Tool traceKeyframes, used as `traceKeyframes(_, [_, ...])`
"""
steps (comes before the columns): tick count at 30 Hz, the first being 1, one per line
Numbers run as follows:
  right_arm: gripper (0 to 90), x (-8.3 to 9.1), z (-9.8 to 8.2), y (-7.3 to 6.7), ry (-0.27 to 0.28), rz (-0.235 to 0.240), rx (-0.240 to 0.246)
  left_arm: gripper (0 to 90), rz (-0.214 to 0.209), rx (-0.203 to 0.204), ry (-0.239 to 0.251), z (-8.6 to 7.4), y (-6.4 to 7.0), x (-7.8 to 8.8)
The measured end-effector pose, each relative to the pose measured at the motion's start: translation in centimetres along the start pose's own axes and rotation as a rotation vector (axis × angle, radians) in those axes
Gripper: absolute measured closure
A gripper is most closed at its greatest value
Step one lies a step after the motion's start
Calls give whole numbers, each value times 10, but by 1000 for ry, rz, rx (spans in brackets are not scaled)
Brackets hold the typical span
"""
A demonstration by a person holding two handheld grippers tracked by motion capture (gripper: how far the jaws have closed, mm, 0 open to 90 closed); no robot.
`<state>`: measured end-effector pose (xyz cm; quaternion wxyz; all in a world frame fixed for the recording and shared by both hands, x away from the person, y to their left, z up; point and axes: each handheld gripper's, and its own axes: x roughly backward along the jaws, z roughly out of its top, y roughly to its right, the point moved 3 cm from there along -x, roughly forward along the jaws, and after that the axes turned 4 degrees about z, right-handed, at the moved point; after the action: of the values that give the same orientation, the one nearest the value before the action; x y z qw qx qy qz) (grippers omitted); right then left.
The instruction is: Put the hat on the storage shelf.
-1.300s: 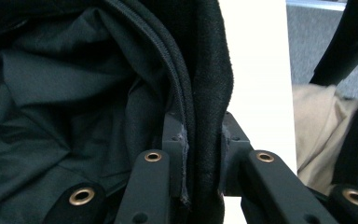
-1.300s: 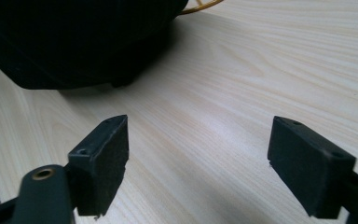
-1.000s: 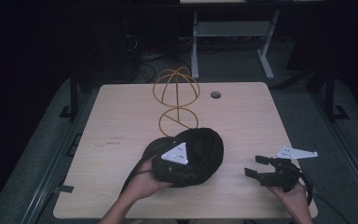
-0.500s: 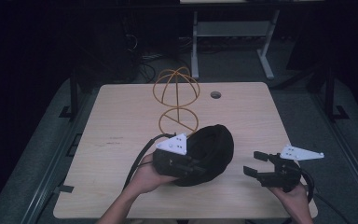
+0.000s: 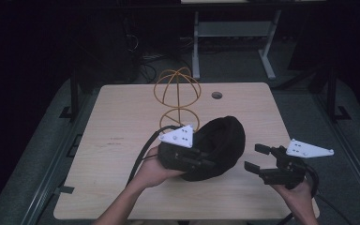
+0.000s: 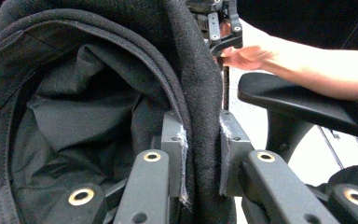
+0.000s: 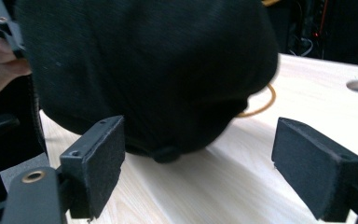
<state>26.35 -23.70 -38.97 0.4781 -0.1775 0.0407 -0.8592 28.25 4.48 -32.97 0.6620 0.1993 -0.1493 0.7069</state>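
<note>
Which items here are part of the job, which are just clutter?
In the job:
- black hat, rim pinched in left tool
- right tool, open beside it
- yellow wire stand

Lying about:
- white desk frame behind the table
- floor cables

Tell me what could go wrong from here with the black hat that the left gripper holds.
1. The left gripper pinches only the hat's soft edge, so the cloth may slip out.
2. The hat hangs close to the yellow wire stand, and it might knock the stand over.
3. The right gripper is open beside the hat and holds nothing, so the limp hat may sag or fold before it helps.
</note>
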Motion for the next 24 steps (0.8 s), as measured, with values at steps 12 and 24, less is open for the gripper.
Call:
traceKeyframes(12, [229,-9,13,-7,44,35,20,757,-43,-22,16,9,6,-7])
traceKeyframes(24, [784,-17,11,-13,18,37,61,752,-41,-45,7,13,11,-13])
